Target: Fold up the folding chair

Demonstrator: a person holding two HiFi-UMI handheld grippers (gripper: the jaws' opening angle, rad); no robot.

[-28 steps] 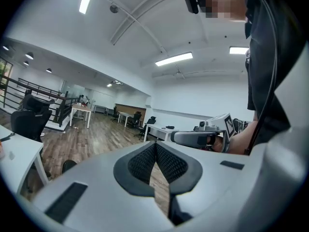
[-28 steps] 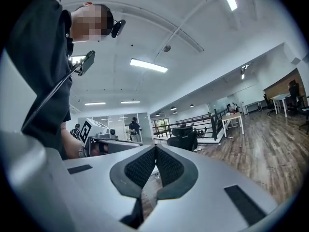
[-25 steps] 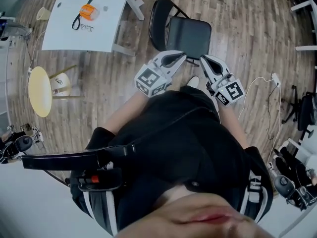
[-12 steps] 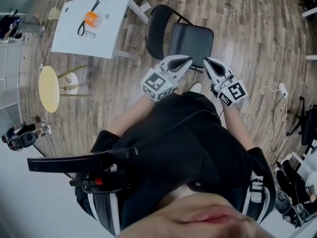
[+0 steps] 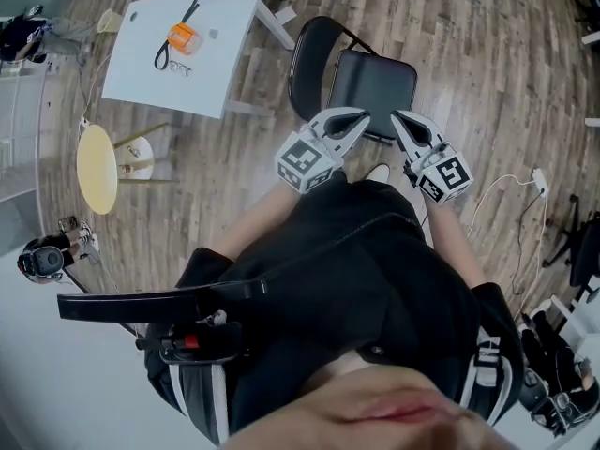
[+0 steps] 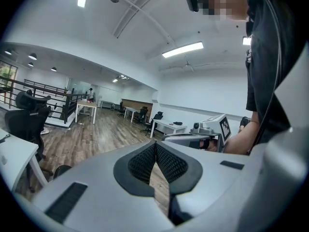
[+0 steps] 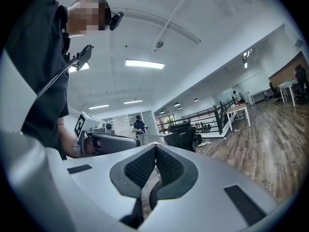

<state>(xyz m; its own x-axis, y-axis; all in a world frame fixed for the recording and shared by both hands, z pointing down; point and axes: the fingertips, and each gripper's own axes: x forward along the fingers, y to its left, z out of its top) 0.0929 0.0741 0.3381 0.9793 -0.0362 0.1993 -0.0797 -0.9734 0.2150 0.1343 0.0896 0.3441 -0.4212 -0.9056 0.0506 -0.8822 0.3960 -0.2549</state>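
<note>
Folding chair [image 5: 373, 81]: black, unfolded, standing on wood floor [image 5: 487, 64] right in front of the person, seat flat, curved backrest on the far-left side toward the white table [image 5: 216, 68].

L gripper [image 5: 356, 118] and R gripper [image 5: 397, 117] are side by side w/ tips over the seat's near edge in head view; can't tell if either touches it. Both point roughly level.

L gripper view: ribbed black pads [image 6: 145, 161] pressed together, nothing between. R gripper view: same, pads [image 7: 169, 166] meeting along their length, empty.

Labels: each gripper carries a cube w/ square b/w markers, L cube [image 5: 306, 164], R cube [image 5: 444, 176]. They're blocky patterns only, not letters. R cube also shows in L gripper view [image 6: 224, 126]; L cube in R gripper view [image 7: 79, 124].

Table holds an orange item [image 5: 182, 36], a black strap [image 5: 172, 49] and glasses [image 5: 177, 67]; any print on them is too small to read. Round yellow stool [image 5: 97, 169] is left of the person, white cable [image 5: 502, 178] is on the floor at right.
</note>
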